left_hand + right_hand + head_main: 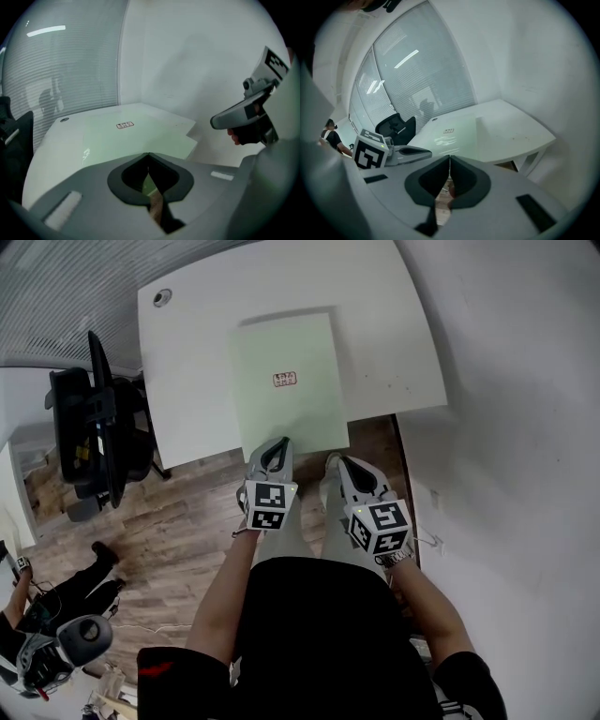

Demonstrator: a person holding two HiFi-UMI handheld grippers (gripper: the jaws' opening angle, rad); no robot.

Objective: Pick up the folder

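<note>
**Folder flat, both jaws closed**

The pale green folder (291, 390) lies flat on the table (187, 343), reaching the table's near edge. My left hand-held gripper (280, 444) and right hand-held gripper (331, 461) hover just off that edge, both closed and empty. I'd open one, then pinch the folder's near lip squarely.

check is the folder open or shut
Shut: the folder lies flat on the table as one pale green sheet, label up.
</note>
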